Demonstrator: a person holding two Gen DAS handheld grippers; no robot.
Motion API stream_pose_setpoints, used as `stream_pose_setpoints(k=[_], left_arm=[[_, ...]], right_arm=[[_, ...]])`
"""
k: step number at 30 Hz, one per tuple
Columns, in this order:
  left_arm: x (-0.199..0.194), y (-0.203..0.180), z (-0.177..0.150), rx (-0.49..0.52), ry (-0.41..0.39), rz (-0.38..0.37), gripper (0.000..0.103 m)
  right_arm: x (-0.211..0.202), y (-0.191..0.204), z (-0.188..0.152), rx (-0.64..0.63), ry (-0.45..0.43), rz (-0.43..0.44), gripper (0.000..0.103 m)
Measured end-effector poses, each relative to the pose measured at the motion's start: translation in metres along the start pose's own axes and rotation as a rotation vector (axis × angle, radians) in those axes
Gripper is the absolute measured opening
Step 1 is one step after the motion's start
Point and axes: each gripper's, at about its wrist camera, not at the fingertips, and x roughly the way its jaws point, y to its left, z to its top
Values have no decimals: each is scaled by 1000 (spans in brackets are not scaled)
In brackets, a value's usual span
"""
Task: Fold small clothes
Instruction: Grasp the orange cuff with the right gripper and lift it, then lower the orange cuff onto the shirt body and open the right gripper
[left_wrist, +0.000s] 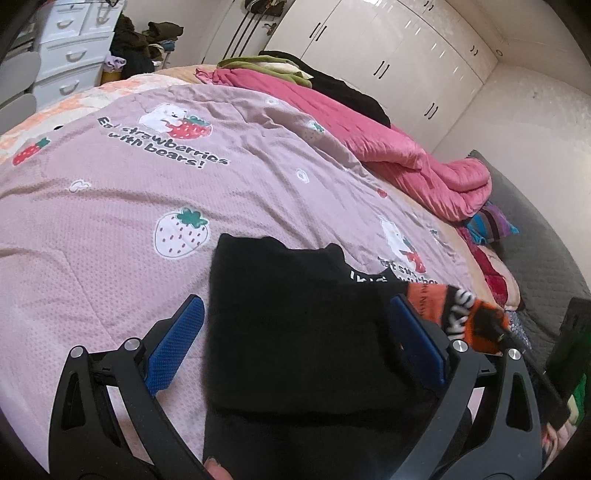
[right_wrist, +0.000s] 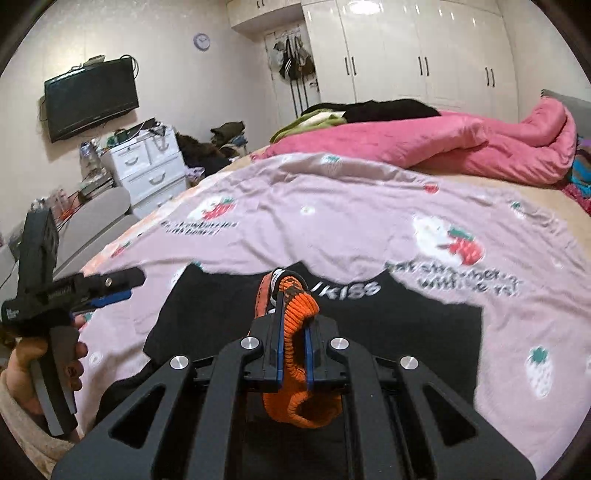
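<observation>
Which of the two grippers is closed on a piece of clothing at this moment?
The right gripper: it is clamped on the orange knitted cuff. The left gripper stands open over the black garment, pressing nothing.

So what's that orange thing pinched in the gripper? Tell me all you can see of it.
The orange garment is a small knitted piece, ribbed at its orange edge, with black and white parts farther out. It is bunched and pinched between the blue pads of the right gripper, part hanging below the jaws, above a black garment lying on the bed. What kind of garment it is I cannot tell.
</observation>
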Motion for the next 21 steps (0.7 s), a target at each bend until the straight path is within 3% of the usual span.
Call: stream_pose_setpoints(k=[9, 21], left_arm=[[11, 3, 2, 3, 15, 18, 94], [35, -32, -13, 139, 60, 2, 94]], right_arm=[[-9, -37, -7, 55, -18, -69, 7], [-9, -57, -24, 94, 20, -121, 7]])
